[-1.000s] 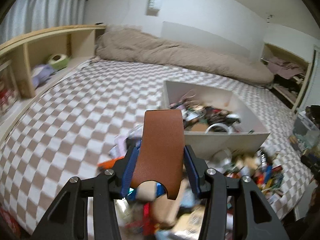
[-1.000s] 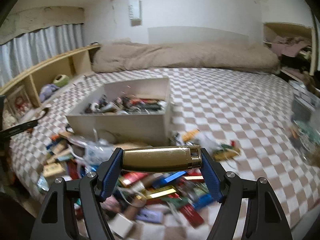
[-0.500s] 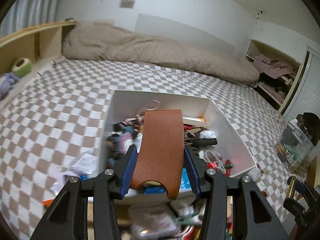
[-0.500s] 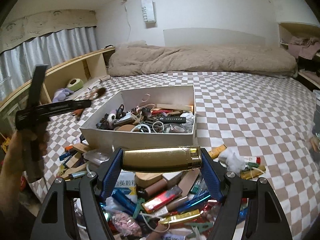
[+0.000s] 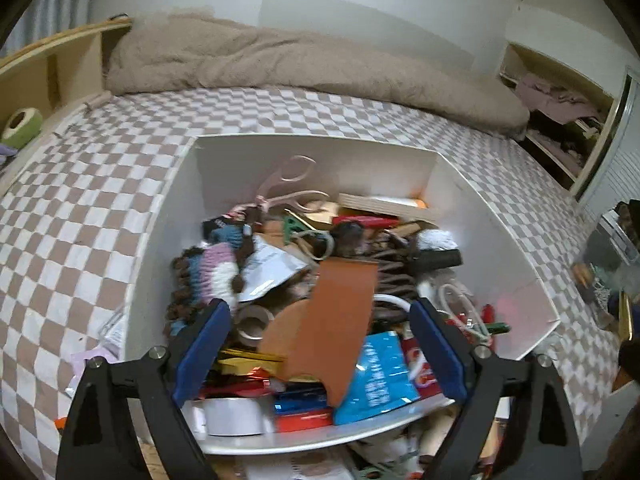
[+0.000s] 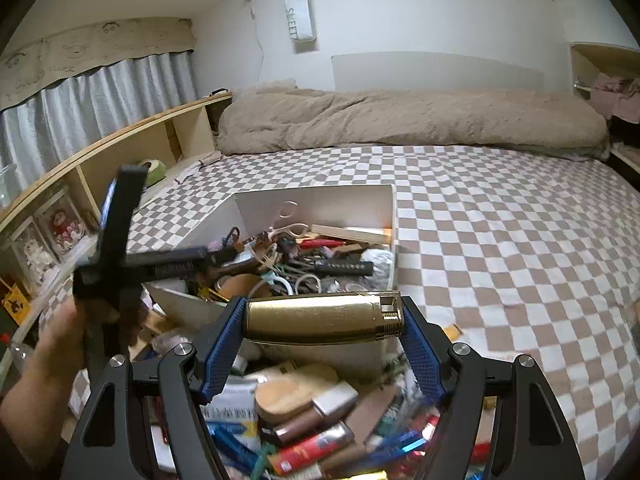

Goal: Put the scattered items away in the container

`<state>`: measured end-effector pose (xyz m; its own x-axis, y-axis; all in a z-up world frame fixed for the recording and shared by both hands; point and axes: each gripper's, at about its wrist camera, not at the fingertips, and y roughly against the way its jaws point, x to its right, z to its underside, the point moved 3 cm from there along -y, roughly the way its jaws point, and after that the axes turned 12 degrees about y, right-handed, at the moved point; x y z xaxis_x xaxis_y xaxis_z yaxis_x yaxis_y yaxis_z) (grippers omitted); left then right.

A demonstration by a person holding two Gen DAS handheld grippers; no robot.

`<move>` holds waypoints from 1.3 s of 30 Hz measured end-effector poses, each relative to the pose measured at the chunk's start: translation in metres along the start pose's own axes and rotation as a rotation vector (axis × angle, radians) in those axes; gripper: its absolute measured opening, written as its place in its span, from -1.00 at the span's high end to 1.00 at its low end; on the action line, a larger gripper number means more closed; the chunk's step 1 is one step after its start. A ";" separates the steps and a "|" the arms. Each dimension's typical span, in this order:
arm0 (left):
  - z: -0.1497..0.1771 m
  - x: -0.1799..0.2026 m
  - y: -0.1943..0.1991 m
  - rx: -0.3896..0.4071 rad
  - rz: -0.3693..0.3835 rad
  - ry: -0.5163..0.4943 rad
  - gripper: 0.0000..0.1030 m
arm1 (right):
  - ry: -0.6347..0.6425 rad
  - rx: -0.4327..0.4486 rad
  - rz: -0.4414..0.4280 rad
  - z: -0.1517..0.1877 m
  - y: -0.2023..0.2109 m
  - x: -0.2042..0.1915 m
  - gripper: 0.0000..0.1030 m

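Left gripper (image 5: pixel 320 344) jaws just opened wide, flat brown leather piece (image 5: pixel 336 320) loose above white box (image 5: pixel 500 240); right gripper (image 6: pixel 322 344) clamps smooth gold cylinder (image 6: pixel 320 320).

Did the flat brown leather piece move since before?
Yes. The flat brown leather piece was clamped outside the white box; now it drops over it, as the left gripper fingers have just opened.

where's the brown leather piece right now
In the left wrist view the brown leather piece sits tilted over the white box, loose between the left gripper's just-opened jaws, beside a blue packet.
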<state>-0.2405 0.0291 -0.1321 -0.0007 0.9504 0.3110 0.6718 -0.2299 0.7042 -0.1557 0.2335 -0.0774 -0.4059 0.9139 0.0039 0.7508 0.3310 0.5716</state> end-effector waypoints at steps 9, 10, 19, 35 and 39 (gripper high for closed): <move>0.003 -0.037 0.042 0.052 0.020 0.043 -0.78 | 0.005 -0.047 -0.088 -0.027 -0.047 -0.025 -0.46; 0.003 -0.040 0.047 0.060 0.022 0.045 -0.78 | 0.012 -0.058 -0.092 -0.030 -0.052 -0.029 -0.46; 0.010 -0.055 0.068 0.090 0.001 0.017 -0.79 | 0.083 -0.163 -0.094 -0.038 -0.093 -0.049 -0.46; 0.012 -0.067 0.096 0.124 -0.040 0.039 -0.99 | 0.053 -0.090 -0.039 -0.049 -0.074 -0.046 -1.00; 0.011 -0.065 0.108 0.133 -0.035 0.049 -0.99 | 0.034 -0.088 -0.040 -0.046 -0.062 -0.045 -1.00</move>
<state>-0.1597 -0.0556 -0.0830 -0.0596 0.9453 0.3207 0.7629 -0.1640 0.6253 -0.2084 0.1606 -0.0753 -0.4527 0.8916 0.0065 0.6855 0.3434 0.6420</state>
